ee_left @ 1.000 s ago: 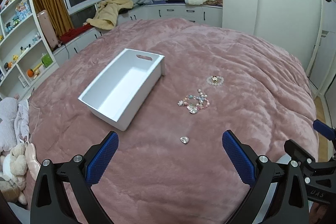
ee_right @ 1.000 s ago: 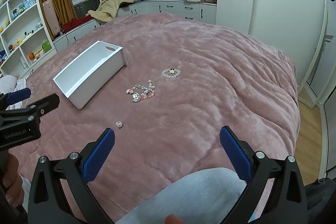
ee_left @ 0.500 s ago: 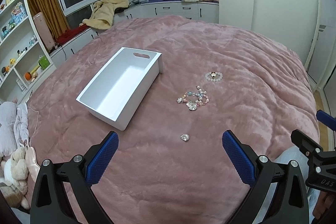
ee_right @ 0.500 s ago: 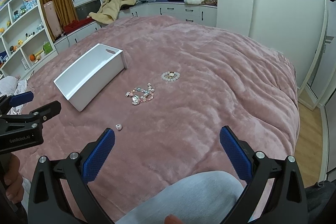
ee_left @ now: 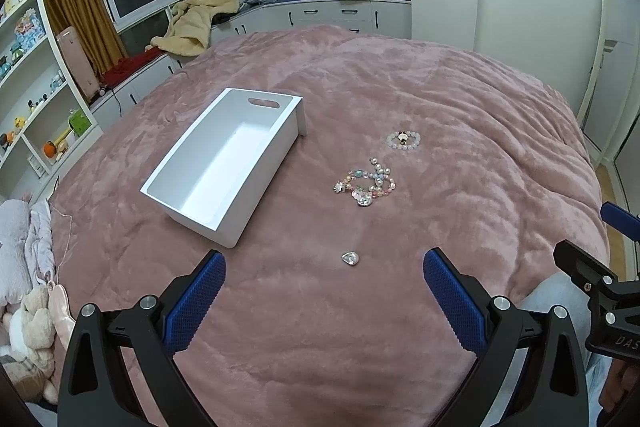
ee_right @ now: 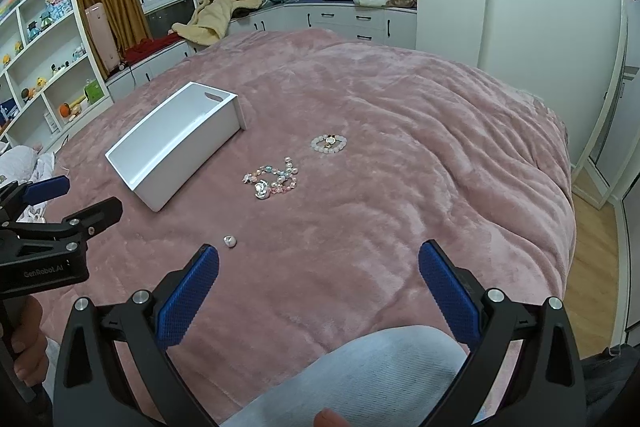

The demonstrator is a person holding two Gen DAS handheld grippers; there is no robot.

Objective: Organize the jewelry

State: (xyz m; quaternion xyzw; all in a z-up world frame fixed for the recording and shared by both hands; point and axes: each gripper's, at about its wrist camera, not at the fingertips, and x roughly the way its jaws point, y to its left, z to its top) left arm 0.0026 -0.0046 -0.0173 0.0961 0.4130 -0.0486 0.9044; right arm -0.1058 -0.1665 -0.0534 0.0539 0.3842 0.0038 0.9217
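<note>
Three pieces of jewelry on a pink plush bedspread (ee_left: 460, 99), all loose and apart from one another. Nearest, at 12 o'clock from the left gripper (ee_left: 325, 277): small silver heart-shaped charm (ee_left: 350, 258), lying just ahead of the gap between the blue-padded fingers (ee_left: 196, 301). Farther out along the same line: tangled pastel bead bracelet (ee_left: 366, 184) with a clear pendant. Beyond that, toward 1 o'clock: ring of pale white beads (ee_left: 403, 141) with a dark and gold charm. At 10 o'clock from the bead tangle: open white rectangular storage bin (ee_left: 192, 205), slot handle in its far wall, nothing visible inside. Left gripper held spread wide above the bedspread, gripping nothing. Right gripper (ee_right: 318, 269) likewise spread wide and holding nothing, with the silver charm at 11 o'clock, just beyond its left pad (ee_right: 188, 297). Light grey fabric (ee_right: 360, 375) at 6 o'clock beneath the right gripper. Window seat with yellow blanket (ee_left: 198, 21) at 11 o'clock in the background, toy shelves (ee_left: 36, 99) at 9 o'clock.
</note>
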